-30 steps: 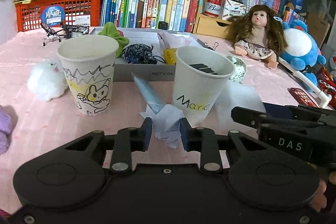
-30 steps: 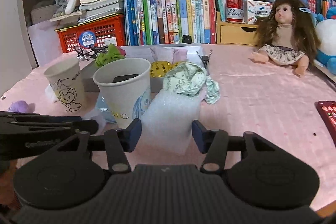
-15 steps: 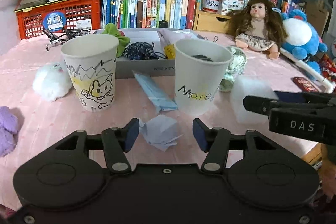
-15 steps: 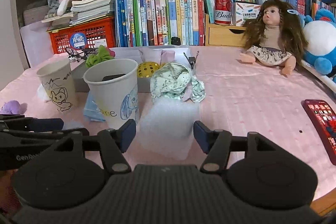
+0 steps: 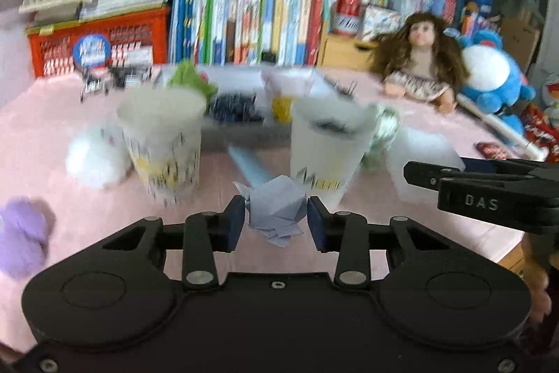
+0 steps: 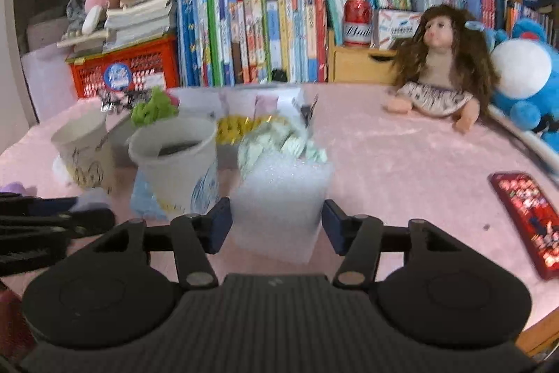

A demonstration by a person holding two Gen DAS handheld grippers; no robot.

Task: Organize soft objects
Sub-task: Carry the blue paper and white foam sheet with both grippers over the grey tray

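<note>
My left gripper is closed on a crumpled pale blue paper wad and holds it in front of two paper cups, one with a drawing and one lettered "Marie". A folded blue paper lies between the cups. My right gripper straddles a white foam block that stands on the pink tablecloth; its pads stand just off the block's sides. A green patterned cloth lies behind the block. The lettered cup is to its left.
A grey tray with a green scrunchie, dark cloth and yellow ball sits behind the cups. A white pom-pom and purple plush lie left. A doll, blue plush and red phone are right. Books line the back.
My left gripper has closed on the paper wad and raised it, the view blurring with motion. My right gripper has moved forward around the foam block.
</note>
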